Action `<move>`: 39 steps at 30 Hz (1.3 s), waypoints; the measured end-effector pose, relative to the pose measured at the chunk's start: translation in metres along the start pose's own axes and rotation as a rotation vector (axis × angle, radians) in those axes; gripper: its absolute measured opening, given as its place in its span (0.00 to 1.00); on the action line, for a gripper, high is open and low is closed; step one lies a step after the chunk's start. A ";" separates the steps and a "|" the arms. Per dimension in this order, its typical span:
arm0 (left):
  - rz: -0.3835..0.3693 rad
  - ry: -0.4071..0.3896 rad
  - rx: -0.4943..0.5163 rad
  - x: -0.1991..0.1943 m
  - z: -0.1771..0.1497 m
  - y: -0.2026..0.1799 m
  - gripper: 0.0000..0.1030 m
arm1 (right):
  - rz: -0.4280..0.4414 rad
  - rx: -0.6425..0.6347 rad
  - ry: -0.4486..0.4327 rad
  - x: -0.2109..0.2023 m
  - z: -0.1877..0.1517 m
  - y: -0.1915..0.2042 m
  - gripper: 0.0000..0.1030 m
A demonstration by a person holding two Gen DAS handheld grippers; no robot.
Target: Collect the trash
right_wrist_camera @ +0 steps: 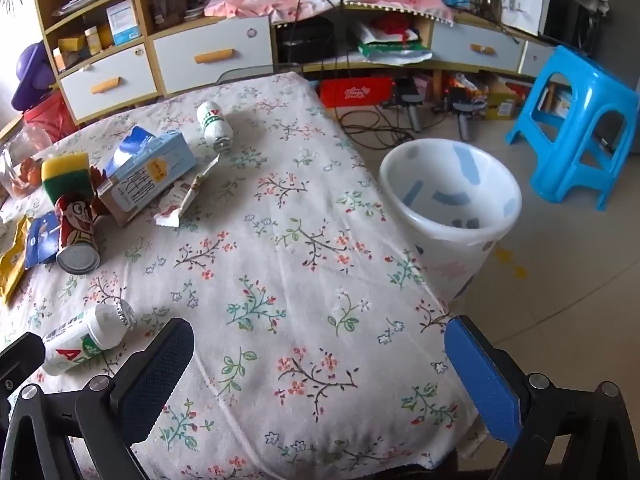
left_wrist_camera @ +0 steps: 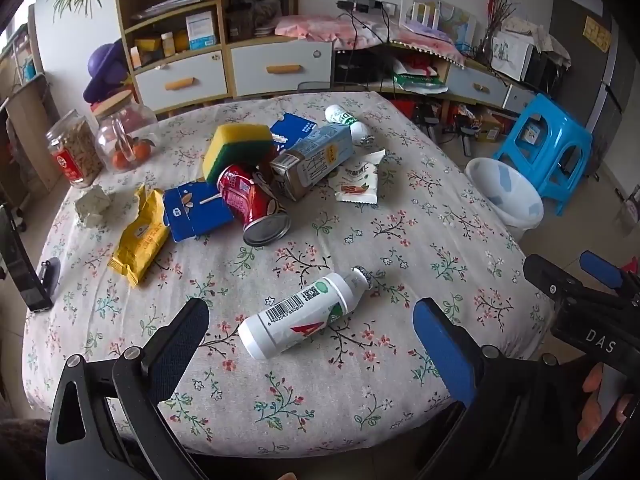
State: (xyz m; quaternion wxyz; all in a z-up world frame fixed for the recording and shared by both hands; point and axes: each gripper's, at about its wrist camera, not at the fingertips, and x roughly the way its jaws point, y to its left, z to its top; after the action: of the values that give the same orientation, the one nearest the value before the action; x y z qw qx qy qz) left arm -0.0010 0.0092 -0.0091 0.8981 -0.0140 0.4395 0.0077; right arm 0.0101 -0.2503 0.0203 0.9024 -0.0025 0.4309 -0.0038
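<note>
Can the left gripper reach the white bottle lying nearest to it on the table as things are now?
Probably yes. The left gripper is open and empty, and the white bottle lies on its side just ahead between its fingers, with only bare tablecloth around it.

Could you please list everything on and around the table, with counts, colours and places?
Drink bottles: two, white; one near, one far.
Milk carton: one, pale blue, centre pile.
Can: one, red, lying beside the carton.
Sponge: one, yellow-green, in the pile.
Wrappers: yellow one at left, white one right of the carton.
Jars: two, clear, far left.
Bin: one, white, on the floor.
Stool: one, blue, on the floor beyond the bin.
Left claw, right claw: open, empty.
</note>
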 end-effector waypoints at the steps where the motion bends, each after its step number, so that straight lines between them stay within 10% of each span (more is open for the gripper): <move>1: 0.001 0.000 -0.002 0.000 0.000 0.001 1.00 | -0.003 0.001 0.002 0.000 0.000 0.000 1.00; 39: 0.000 -0.001 -0.005 0.000 0.000 0.007 1.00 | -0.027 -0.030 0.013 0.003 -0.002 0.005 1.00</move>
State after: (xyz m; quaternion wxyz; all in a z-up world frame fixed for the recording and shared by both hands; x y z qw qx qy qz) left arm -0.0016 0.0158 -0.0095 0.8982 -0.0163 0.4392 0.0090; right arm 0.0107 -0.2456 0.0171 0.8992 -0.0217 0.4368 -0.0096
